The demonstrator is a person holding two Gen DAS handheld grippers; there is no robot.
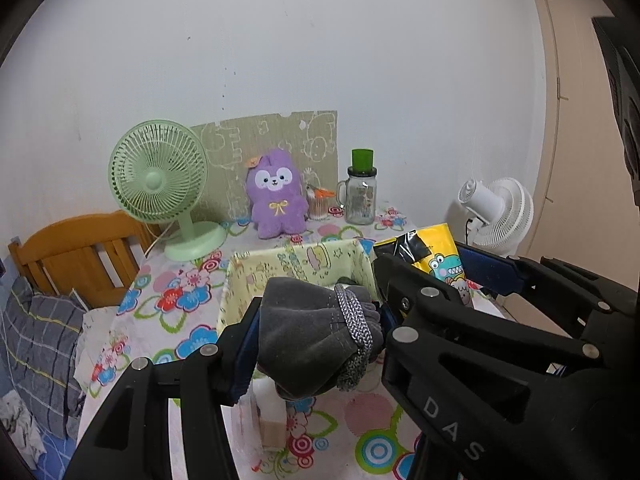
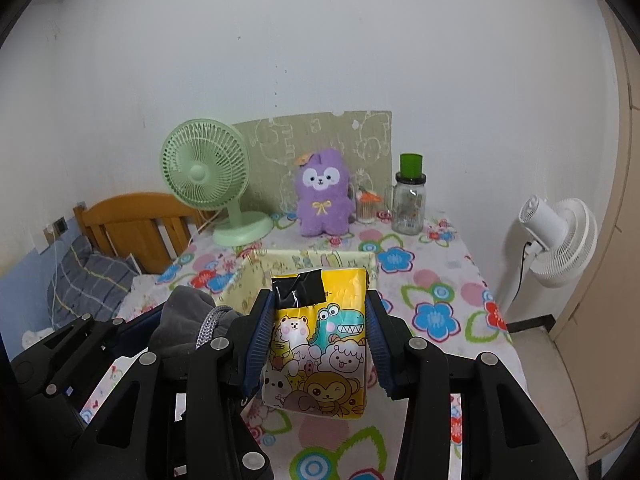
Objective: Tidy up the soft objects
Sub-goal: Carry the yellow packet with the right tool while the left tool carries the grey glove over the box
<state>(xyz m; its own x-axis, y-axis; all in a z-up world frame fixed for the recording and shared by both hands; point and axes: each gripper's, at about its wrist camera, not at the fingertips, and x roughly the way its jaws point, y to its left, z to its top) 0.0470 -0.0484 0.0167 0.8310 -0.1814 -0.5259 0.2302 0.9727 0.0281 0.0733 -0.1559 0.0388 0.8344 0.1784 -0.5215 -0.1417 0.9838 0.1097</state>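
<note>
Right now my left gripper (image 1: 316, 336) is clamped on a grey fabric bundle (image 1: 308, 340) bound with a braided grey-and-white cord (image 1: 356, 320); the blue pads press into it from both sides, and it hangs clear above the flowered tablecloth (image 1: 180, 304). My right gripper (image 2: 318, 340) grips a yellow soft pack (image 2: 320, 344) printed with cartoon animals, a strip of black tape (image 2: 300, 292) across its top edge. Both pads sit flat against the pack's sides, and it too is lifted off the cloth.

Just beyond both loads stands a pale yellow fabric-lined box (image 2: 256, 276) with its mouth open. From the left wrist, something dark shows inside it behind the bundle, but I cannot tell what. The two grippers are side by side, the bundle to the left of the pack.

Against the back wall sit a purple plush toy (image 2: 322, 196), a green desk fan (image 2: 208, 176) to its left, and a glass jar (image 2: 408, 204) with a green cap to its right. A white floor fan (image 2: 560, 236) stands off the table's right edge, and a wooden headboard (image 2: 132, 224) shows to the left.
</note>
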